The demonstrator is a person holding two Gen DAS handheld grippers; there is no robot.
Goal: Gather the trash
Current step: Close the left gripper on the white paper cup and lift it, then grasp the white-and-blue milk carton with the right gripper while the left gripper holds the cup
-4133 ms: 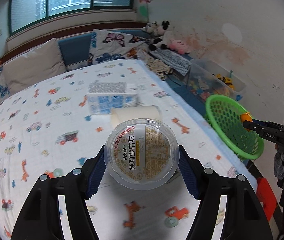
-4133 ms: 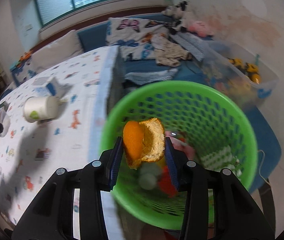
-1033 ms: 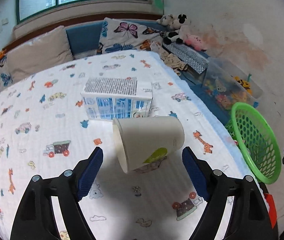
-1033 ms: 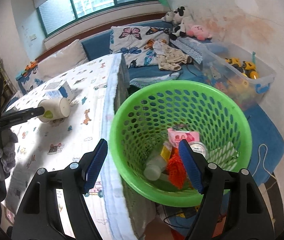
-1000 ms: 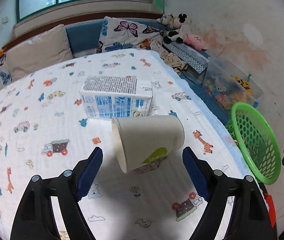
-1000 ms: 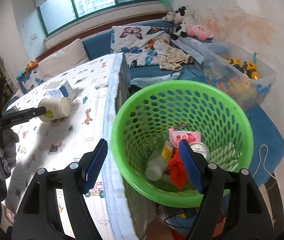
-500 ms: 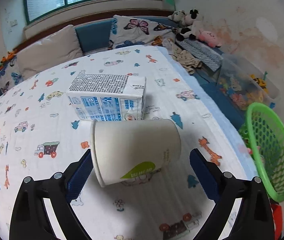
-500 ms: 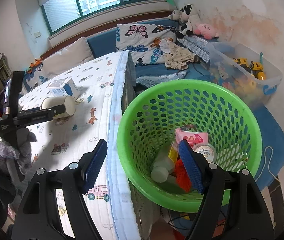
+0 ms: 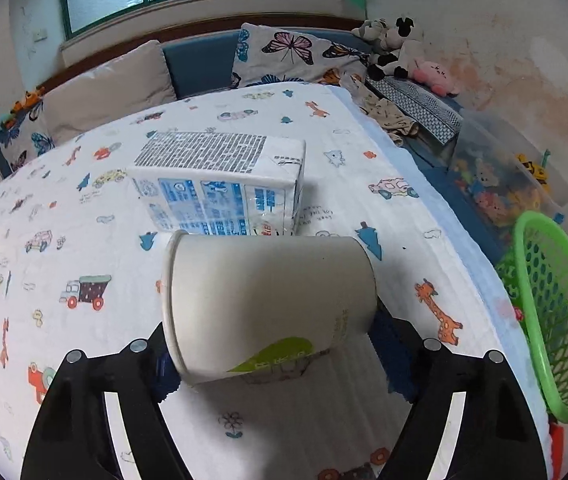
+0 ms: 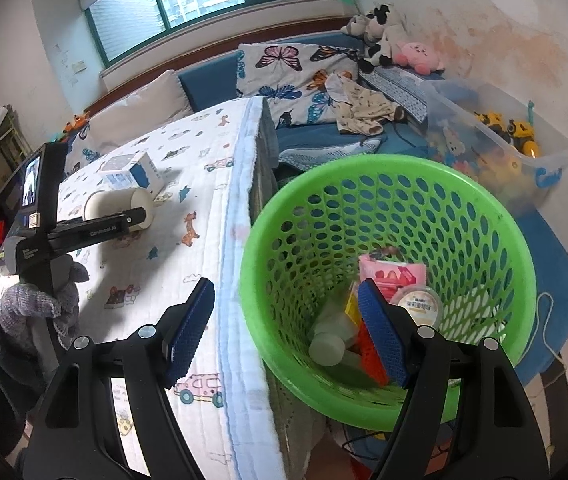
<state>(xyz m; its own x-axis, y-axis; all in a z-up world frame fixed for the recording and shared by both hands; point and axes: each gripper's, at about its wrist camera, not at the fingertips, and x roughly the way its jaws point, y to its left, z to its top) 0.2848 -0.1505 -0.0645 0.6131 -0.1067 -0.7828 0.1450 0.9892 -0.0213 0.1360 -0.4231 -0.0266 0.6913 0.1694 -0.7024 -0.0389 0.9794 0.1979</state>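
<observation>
Two claws: left claw (image 9: 272, 356) closing around paper cup (image 9: 268, 308) on cartoon-print bedspread (image 9: 84, 240), right claw (image 10: 284, 332) spread.

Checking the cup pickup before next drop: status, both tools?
Left tool closing around white paper cup lying on its side. Right tool open, empty, over green plastic basket. Blue-and-white carton sits right behind cup.

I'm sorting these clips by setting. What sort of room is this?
Probably a child's room or playroom at home: stuffed animals on a cushioned window bench, a clear toy bin by the wall, and a cartoon-print cloth over the table.
</observation>
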